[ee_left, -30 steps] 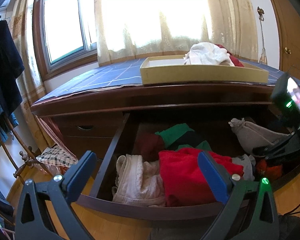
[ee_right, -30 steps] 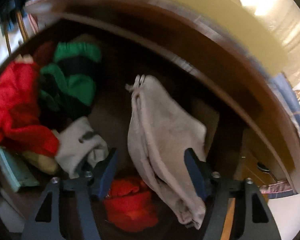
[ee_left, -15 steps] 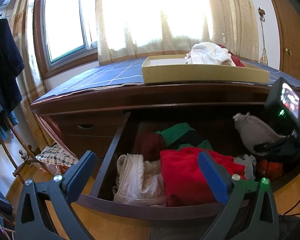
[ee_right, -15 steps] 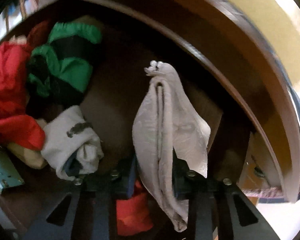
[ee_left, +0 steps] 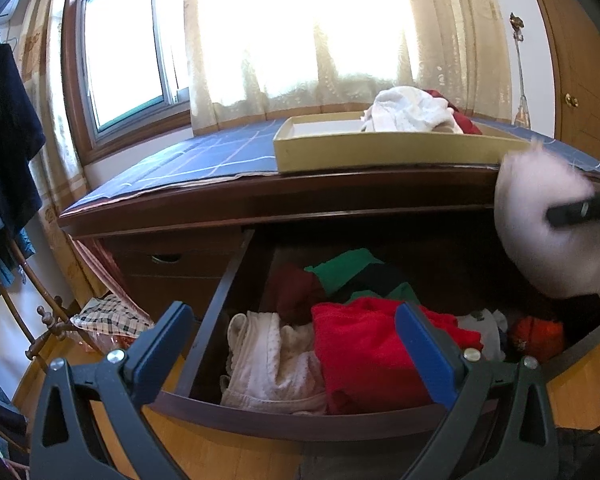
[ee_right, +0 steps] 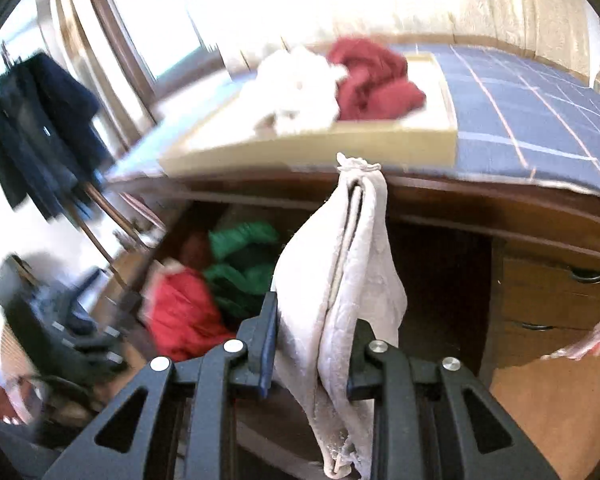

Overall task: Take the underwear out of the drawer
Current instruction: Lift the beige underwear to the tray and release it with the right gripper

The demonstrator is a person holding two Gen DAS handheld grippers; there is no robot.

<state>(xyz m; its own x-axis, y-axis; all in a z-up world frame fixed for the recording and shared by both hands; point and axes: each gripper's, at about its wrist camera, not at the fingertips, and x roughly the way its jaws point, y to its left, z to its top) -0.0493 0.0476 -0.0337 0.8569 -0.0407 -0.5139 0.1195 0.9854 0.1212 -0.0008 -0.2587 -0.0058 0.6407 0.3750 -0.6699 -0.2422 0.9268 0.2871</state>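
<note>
The right hand-held gripper [ee_right: 312, 354], spread around the pale underwear [ee_right: 340, 280] a second before, had pinched it and lifted it above the drawer [ee_left: 300, 420]. The left hand-held gripper [ee_left: 296, 344] stayed spread before the drawer.

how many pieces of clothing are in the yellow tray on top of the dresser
2 visible: a white garment on the tray's left in the right wrist view, and a dark red garment beside it on the right. More could lie underneath.
</note>
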